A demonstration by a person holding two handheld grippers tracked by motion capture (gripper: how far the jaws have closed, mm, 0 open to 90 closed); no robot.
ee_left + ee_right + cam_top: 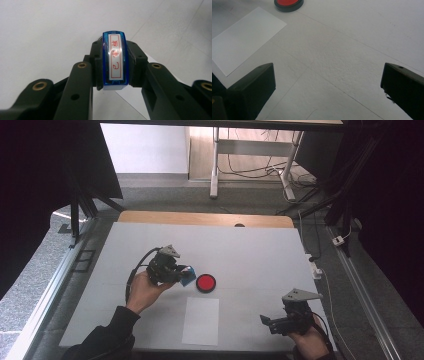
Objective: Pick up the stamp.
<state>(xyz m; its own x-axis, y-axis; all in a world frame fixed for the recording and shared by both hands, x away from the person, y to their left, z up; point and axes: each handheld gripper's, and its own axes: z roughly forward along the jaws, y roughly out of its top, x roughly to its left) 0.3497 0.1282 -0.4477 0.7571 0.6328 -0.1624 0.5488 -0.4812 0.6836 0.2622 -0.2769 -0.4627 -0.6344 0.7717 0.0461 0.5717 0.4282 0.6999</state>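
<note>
a person's left gripper (pixel 186 276), just left of centre in the high view, pinches a blue stamp (pixel 115 62) between its black jaws, holding it beside a round red ink pad (pixel 205 283) on the white table (pixel 250 250). seen from above, the stamp is a small blue sliver at the jaw tips, and whether it touches the pad's rim cannot be made out. in the left gripper view the stamp stands at mid-frame, its face showing red characters inside a red border, glare washing out part of them; its sides are hidden by the jaws. a white sheet of paper (pixel 200 320) lies in the lower middle of the high view. at lower right, the right gripper (pixel 267 321) has its jaws spread wide over bare table. in the right gripper view the pad is cut off by the upper edge.
</note>
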